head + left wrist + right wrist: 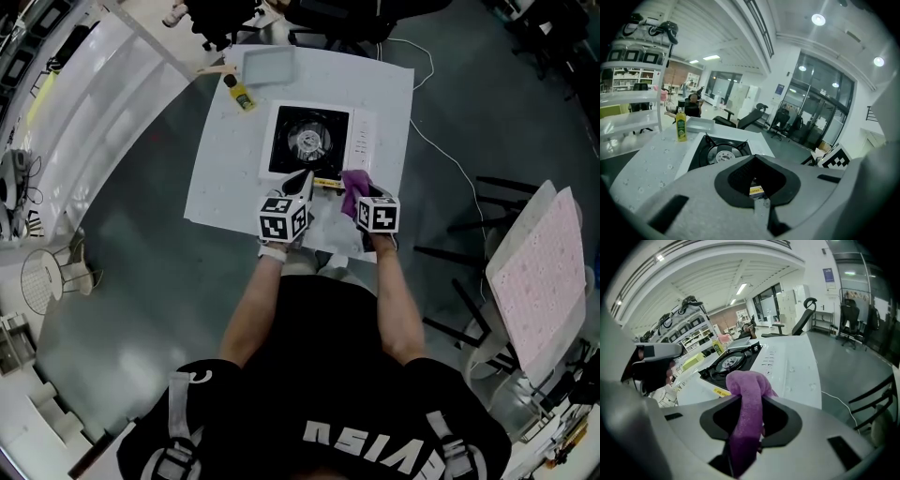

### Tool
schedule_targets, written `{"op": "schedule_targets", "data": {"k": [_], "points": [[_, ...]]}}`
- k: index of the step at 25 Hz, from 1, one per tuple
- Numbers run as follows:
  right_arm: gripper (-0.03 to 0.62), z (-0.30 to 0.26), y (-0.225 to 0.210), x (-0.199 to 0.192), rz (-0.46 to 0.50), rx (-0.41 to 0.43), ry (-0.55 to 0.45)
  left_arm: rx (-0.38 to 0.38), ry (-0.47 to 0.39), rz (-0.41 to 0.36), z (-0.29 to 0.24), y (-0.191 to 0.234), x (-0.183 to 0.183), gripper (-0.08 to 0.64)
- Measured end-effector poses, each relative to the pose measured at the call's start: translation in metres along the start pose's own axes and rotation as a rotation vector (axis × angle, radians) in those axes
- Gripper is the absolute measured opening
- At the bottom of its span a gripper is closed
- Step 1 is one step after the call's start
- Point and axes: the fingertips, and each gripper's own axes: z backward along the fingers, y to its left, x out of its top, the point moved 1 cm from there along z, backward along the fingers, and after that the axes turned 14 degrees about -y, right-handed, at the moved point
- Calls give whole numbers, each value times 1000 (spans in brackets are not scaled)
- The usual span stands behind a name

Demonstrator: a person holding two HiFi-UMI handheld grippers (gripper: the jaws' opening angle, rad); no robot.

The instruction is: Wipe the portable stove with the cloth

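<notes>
White surface (217, 178) on the grey floor carries the portable stove (311, 141) at its middle, with a yellow bottle (240, 94) and a tray (268, 64) beyond it. Your right gripper (745, 439) has its fingers clamped on the purple cloth (749, 394), by the stove's near right corner. Your left gripper (759, 199) has its fingers pressed together with nothing between them, at the stove's near edge

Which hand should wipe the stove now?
Right. The right gripper is shut on the purple cloth, close to the stove's near edge. The left gripper is shut and empty.
</notes>
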Motion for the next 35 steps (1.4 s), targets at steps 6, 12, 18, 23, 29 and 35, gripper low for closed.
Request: {"op": "schedule_targets", "data": {"k": [6,12,18,23,29,35], "points": [[123,-16,0,4,13,-18,33,-6,-11,9,-16,13,15,6],[123,-31,-5,13,-2,-21,48,-15,-8,11,-30,21,20,6],[121,-43,-15,30,-41,-51,34,-26,-10,7,-46,30,33,6],[121,-59,-23,45,-66,-64,15,-33,-12,5,-61,37,42,6],[120,-74,-31,59,-86,-77,5,-50,-12,6,-81,40,52,6],[118,-90,-40,74,-100,-84,0,-77,-8,3,-102,39,60,6]]}}
